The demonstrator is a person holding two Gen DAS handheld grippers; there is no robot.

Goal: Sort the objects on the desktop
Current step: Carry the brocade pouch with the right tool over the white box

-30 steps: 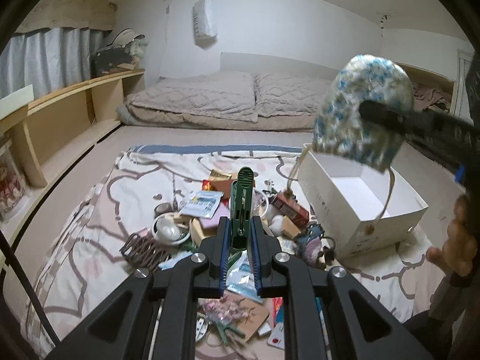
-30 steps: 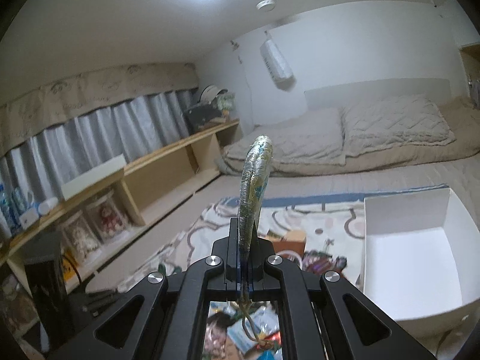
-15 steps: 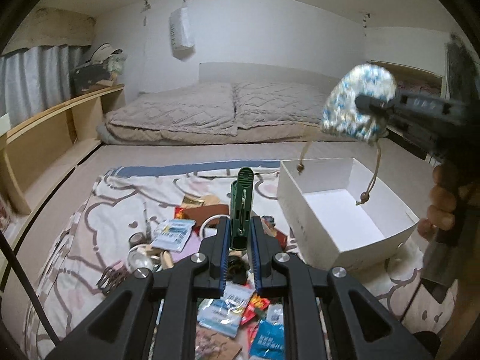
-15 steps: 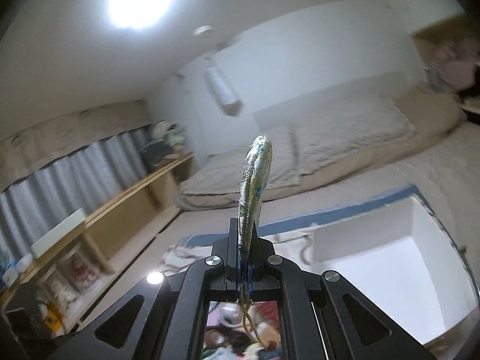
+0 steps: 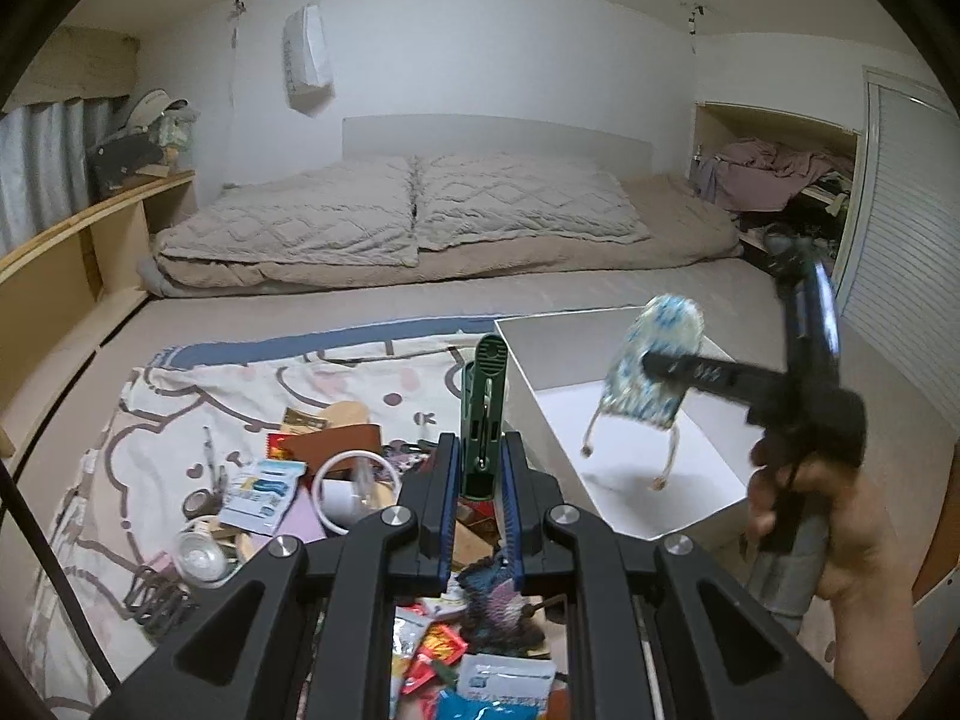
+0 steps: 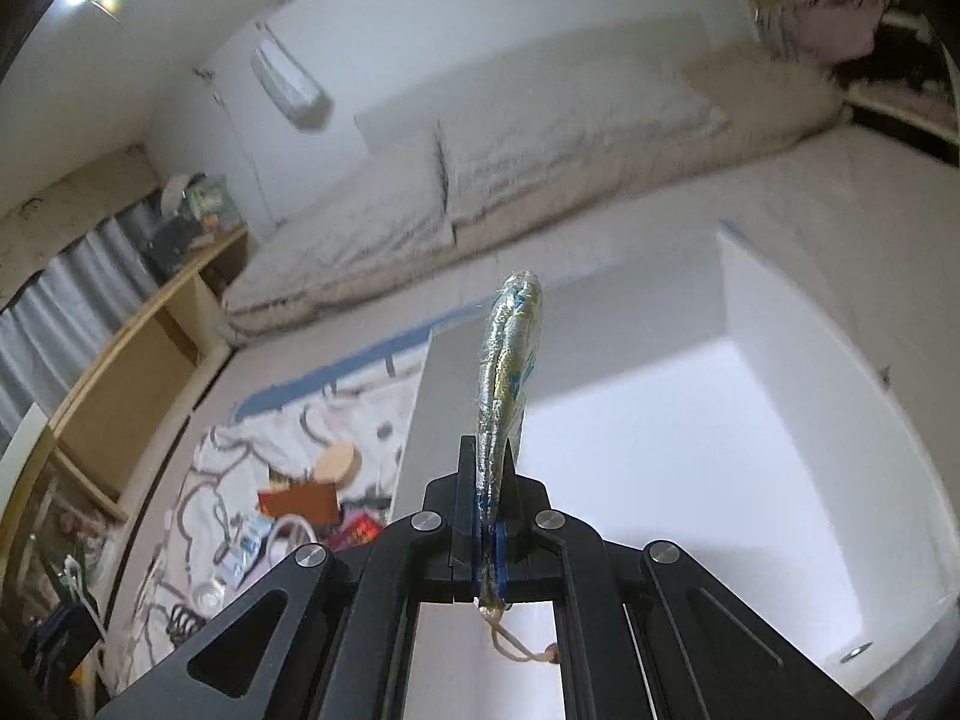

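My left gripper is shut on a green plastic clip that stands upright between its pads, above the pile of small objects. My right gripper is shut on a blue-and-white patterned drawstring pouch, which hangs over the inside of the white cardboard box with its cords dangling. In the right wrist view the pouch shows edge-on between the pads of the right gripper, with the white box directly below and ahead.
A heap of small objects (packets, a white tape ring, a brown wallet, a knitted piece) lies on a patterned cloth left of the box. A person's hand holds the right gripper at the right. Pillows lie at the back, wooden shelves on the left.
The right gripper has swung down and over the white box with the pouch, which now hangs inside its walls. The left gripper has drifted sideways with the green clip still held.
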